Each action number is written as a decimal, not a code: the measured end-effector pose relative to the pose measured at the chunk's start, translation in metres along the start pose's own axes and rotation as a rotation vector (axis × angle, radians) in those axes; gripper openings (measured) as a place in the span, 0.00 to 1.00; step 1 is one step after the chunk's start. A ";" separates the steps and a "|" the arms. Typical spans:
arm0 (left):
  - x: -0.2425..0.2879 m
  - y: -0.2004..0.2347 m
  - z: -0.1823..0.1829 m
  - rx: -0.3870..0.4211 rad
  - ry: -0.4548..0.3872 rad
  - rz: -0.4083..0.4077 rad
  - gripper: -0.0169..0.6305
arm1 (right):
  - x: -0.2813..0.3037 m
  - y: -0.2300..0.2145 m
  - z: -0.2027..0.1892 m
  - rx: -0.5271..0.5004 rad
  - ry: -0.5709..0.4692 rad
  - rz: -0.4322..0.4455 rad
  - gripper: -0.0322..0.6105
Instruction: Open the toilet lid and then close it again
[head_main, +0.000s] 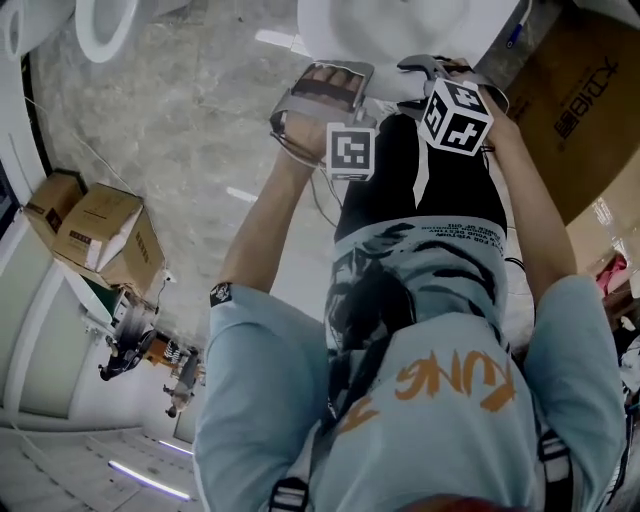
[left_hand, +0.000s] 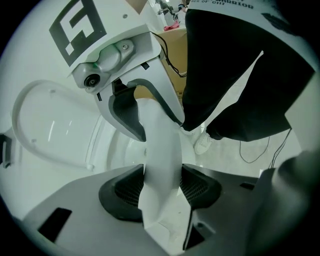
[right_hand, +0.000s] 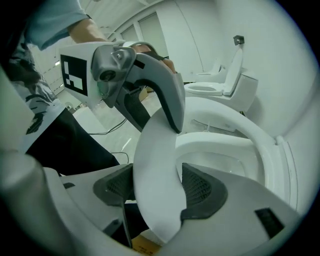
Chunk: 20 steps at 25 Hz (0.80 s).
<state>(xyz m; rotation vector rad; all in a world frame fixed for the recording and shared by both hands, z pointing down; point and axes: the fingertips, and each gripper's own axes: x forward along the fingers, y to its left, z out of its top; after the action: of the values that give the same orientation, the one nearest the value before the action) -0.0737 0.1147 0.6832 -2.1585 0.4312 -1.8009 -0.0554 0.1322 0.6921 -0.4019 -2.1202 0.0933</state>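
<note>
In the head view the white toilet (head_main: 400, 25) stands just ahead of the person. Both grippers reach to its front edge, the left gripper (head_main: 330, 80) beside the right gripper (head_main: 430, 70). The left gripper view shows the thin white toilet lid (left_hand: 159, 135) raised off the seat (left_hand: 50, 130), with the left gripper (left_hand: 161, 187) shut on the lid's front rim. In the right gripper view the curved lid rim (right_hand: 150, 150) runs between the dark pads of the right gripper (right_hand: 157, 192), which is shut on it. Below it lie the seat and open bowl (right_hand: 240, 140).
Cardboard boxes (head_main: 100, 235) stand on the floor at the left and a large one (head_main: 580, 100) at the right. A second toilet (right_hand: 225, 85) with its lid up stands against the far wall. A cable (left_hand: 260, 150) trails on the floor by the person's legs.
</note>
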 end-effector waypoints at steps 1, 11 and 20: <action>-0.006 0.004 0.000 0.011 0.007 0.001 0.39 | -0.007 -0.001 0.003 0.000 -0.006 -0.014 0.53; -0.062 0.039 0.008 0.088 0.037 0.019 0.33 | -0.064 -0.008 0.031 -0.025 -0.021 -0.250 0.50; -0.112 0.110 0.034 -0.045 -0.035 0.127 0.31 | -0.151 -0.025 0.055 0.032 -0.122 -0.453 0.41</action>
<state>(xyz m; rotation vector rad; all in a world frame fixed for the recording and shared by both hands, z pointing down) -0.0633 0.0614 0.5322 -2.1368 0.5915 -1.6988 -0.0321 0.0649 0.5460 0.1115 -2.2754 -0.1132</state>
